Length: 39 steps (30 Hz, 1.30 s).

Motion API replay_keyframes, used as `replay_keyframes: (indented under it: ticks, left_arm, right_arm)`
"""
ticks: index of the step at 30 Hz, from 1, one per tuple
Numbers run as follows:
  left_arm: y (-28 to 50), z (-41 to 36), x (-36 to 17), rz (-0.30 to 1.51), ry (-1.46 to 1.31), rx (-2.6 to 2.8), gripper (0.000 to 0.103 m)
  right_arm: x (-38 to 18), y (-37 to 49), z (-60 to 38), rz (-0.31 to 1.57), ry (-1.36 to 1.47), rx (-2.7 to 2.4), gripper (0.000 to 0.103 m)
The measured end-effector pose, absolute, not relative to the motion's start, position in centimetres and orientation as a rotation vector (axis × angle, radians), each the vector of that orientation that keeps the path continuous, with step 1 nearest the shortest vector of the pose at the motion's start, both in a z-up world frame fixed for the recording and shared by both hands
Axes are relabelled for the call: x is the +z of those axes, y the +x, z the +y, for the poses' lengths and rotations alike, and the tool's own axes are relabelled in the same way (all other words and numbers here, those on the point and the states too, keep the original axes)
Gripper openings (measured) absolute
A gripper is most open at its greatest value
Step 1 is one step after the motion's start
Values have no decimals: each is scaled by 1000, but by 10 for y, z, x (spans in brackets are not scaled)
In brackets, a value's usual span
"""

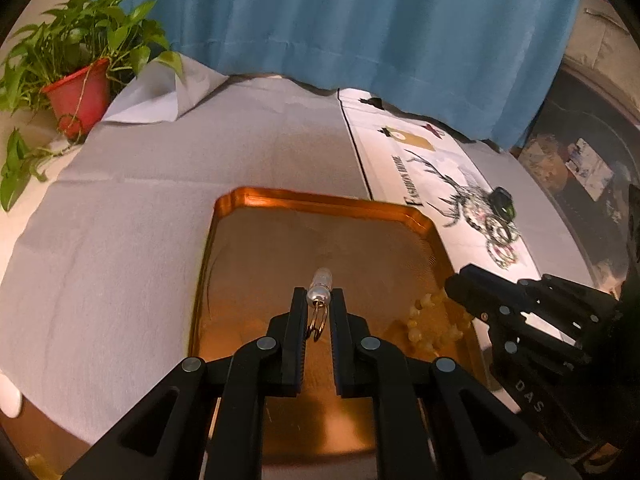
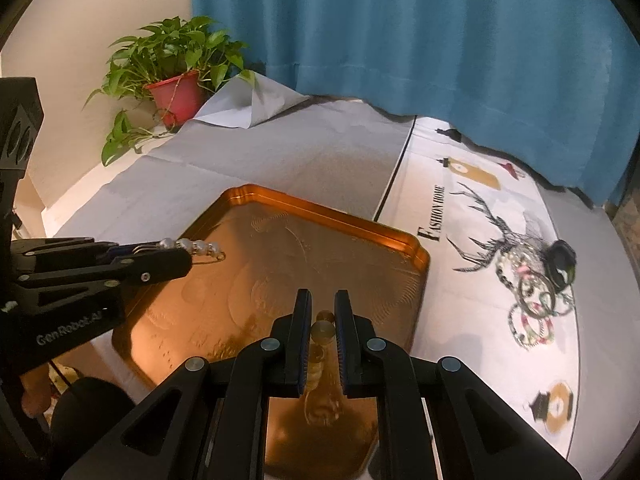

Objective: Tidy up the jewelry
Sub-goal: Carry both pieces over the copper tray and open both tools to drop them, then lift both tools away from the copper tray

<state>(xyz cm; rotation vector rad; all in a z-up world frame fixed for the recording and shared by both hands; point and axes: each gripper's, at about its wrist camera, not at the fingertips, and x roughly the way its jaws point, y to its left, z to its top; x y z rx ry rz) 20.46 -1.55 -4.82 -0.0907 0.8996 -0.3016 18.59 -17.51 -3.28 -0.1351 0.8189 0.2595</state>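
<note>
A gold tray point(image 1: 320, 200) lies on the grey cloth, below both grippers. My left gripper point(image 1: 319, 294) is shut on a pearl pin point(image 1: 320, 280) with a metal ring at its near end. The pin juts forward past the fingertips, above the tray's middle. In the right wrist view the same pearl pin point(image 2: 196, 246) sticks out level from the left gripper point(image 2: 184, 256) over the tray point(image 2: 320, 210). My right gripper point(image 2: 323, 296) is shut on an amber bead bracelet point(image 2: 322, 330). Its beads point(image 1: 424, 320) hang down to the tray's right side under the right gripper point(image 1: 456, 284).
Right of the tray, a white printed cloth point(image 2: 460, 340) carries a heap of bracelets point(image 2: 532, 300) and a black round object point(image 2: 562, 260). A potted plant point(image 2: 176, 92) stands at the back left. A blue curtain point(image 2: 400, 40) hangs behind the table.
</note>
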Motion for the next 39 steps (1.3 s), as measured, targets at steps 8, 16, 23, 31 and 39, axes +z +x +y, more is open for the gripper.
replay_keyframes:
  ticks: [8,16,23,31,39]
  left_arm:
    - [186,1,-55,899,-38,-150,96]
    - [102,21,-66,1025,-99,-113,96]
    - [41,8,-42,992,-75,-136,96]
    - [-13,-3,-2,880,-24,-160,96]
    - [-36,-10,19,828,-9,-173,96]
  right_arm:
    - [-42,171,-188,855,-185,193,80]
    - [-49,70,-210,934,-197,126,80]
    - [-16,4,-211,842,-142,121,80]
    - [15,-48,-205,746,-144,134,81]
    - [28,-76,-210,711,-131,122,81]
